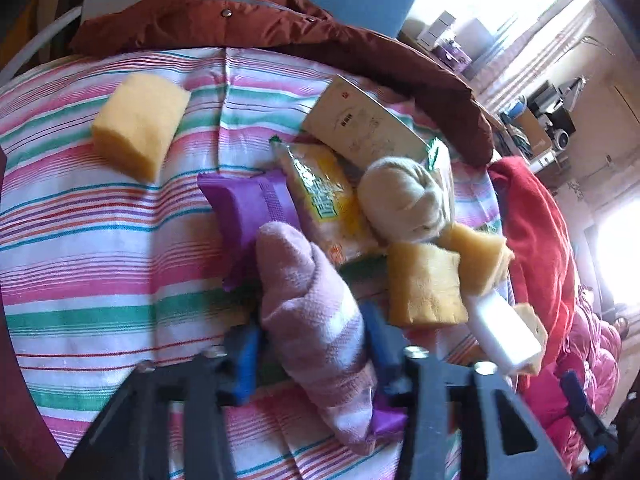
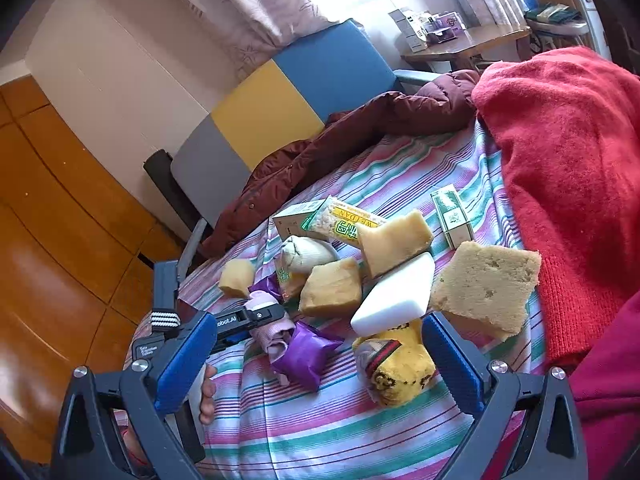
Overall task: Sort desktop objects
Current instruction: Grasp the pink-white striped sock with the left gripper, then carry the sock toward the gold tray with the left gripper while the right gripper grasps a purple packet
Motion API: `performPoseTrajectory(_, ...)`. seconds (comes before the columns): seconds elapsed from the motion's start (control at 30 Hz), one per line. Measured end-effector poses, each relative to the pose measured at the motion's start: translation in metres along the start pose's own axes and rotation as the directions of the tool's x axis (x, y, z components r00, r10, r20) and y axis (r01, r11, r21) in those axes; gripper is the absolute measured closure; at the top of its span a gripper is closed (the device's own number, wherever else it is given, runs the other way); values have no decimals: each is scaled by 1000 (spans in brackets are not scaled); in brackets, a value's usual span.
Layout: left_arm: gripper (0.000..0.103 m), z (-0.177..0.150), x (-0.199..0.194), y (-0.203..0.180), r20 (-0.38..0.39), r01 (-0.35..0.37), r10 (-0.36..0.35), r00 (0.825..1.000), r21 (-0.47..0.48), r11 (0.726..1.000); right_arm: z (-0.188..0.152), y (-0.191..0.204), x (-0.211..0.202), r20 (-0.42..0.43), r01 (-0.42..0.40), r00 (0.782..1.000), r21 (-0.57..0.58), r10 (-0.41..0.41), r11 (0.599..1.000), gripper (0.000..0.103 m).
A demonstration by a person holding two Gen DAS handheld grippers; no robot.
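My left gripper (image 1: 312, 344) is shut on a rolled pink sock (image 1: 308, 292), with its blue pads pressing both sides; it also shows in the right wrist view as the left gripper (image 2: 260, 322). A purple packet (image 1: 248, 204) lies under and behind the sock. My right gripper (image 2: 320, 332) stands wide open over the striped sheet (image 2: 320, 432). A yellow patterned sock (image 2: 400, 368) lies just inside its right finger, untouched, and a purple packet (image 2: 304, 356) lies between its jaws. Several yellow sponges (image 2: 332, 284), a white block (image 2: 396, 296) and a cream sock ball (image 2: 308, 256) are piled behind.
One sponge (image 1: 140, 128) lies apart at the far left of the sheet. A snack packet (image 2: 344, 224) and a green box (image 2: 452, 216) sit behind the pile. A red blanket (image 2: 560, 184) borders the right, a maroon jacket (image 2: 360, 132) the back. The bed edge drops to wooden floor (image 2: 60, 240).
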State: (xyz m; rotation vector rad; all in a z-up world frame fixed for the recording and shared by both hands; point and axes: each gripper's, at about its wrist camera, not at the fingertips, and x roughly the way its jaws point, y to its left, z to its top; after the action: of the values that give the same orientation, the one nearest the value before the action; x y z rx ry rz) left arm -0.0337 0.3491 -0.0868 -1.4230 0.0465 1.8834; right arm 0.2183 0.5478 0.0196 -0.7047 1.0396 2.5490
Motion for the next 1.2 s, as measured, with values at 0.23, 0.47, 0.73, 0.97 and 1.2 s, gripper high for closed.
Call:
performPoseTrajectory(0.23, 67, -32, -32, 3, 71, -46, 40, 997, 75, 996, -1, 10, 3, -14, 23, 1000, -44, -24, 999, 0)
performPoseTrajectory(0.47, 68, -66, -72, 10, 138, -95, 75, 988, 151, 984, -13, 56, 24, -107, -77, 992, -154, 60, 985, 0)
performPoseTrajectory(0.73, 69, -95, -96, 17, 170, -97, 69, 983, 165, 982, -30, 84, 96, -300, -18, 953, -188, -40, 982, 26)
performPoseTrajectory(0.97, 69, -106, -111, 18, 219, -93, 51, 974, 186, 978, -44, 61, 136, -327, 165, 914, -244, -241, 956, 29)
performPoseTrajectory(1.2, 69, -109, -122, 21, 242, -88, 43, 969, 178, 980, -44, 50, 150, -335, 192, 901, -261, -275, 946, 62)
